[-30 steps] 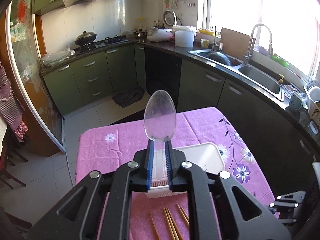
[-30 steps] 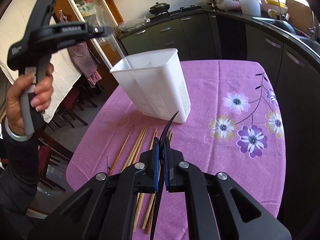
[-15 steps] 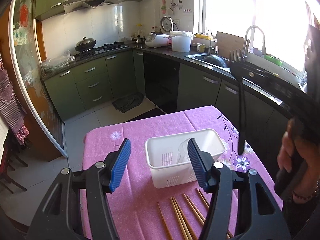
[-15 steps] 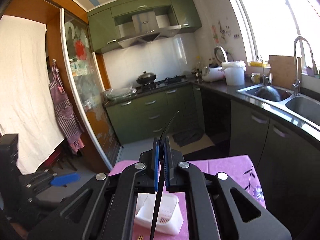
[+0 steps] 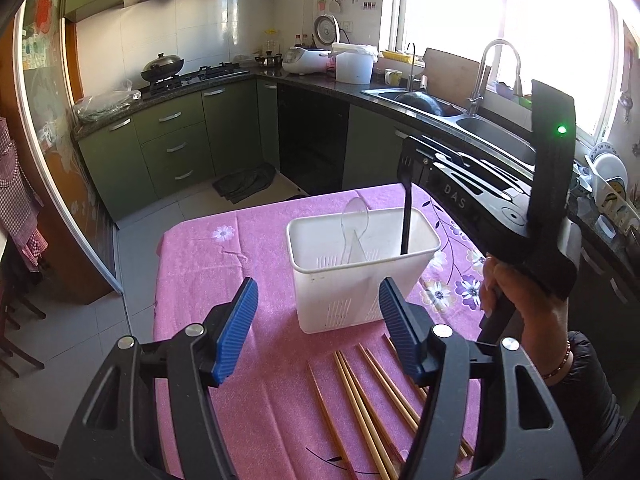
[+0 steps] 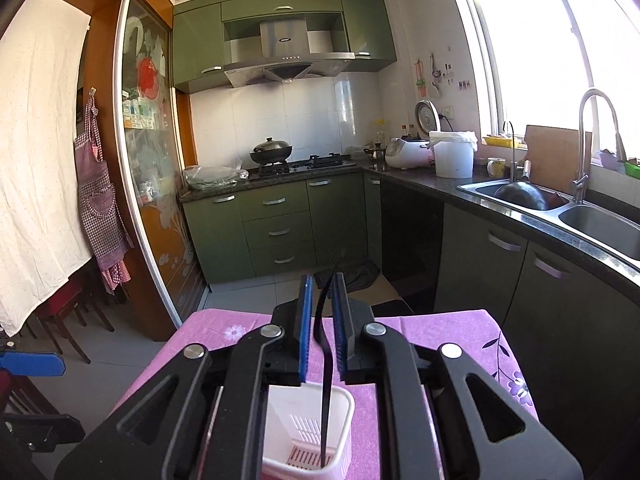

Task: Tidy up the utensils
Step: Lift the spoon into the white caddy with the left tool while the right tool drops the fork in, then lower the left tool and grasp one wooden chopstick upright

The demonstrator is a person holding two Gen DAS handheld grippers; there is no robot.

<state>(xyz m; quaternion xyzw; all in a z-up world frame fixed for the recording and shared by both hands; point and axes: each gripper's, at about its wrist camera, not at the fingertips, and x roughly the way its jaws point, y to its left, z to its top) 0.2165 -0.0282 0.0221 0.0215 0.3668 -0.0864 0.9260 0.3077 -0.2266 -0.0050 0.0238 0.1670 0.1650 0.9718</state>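
A white slotted basket (image 5: 360,292) stands on the pink tablecloth (image 5: 208,272). A clear plastic spoon (image 5: 354,224) leans inside it, bowl up. My left gripper (image 5: 316,296) hovers in front of the basket, jaws wide and still opening, with nothing between them. A black fork (image 5: 406,220) stands upright in the basket's right side. My right gripper (image 6: 322,280) is above the basket (image 6: 344,400). Its jaws are opening, and the fork (image 6: 325,380) hangs between the pads with a gap on both sides. Several wooden chopsticks (image 5: 360,400) lie on the cloth in front of the basket.
A person's hand (image 5: 520,312) holds the right gripper at the table's right side. Green cabinets, a stove with a wok (image 6: 270,150) and a double sink (image 6: 560,208) ring the table. Chairs (image 6: 68,312) stand off to the left.
My left gripper let go of the clear spoon, which now stands in the basket, and drew back with its jaws wide. My right gripper swung up over the basket with the fork and parted its jaws.
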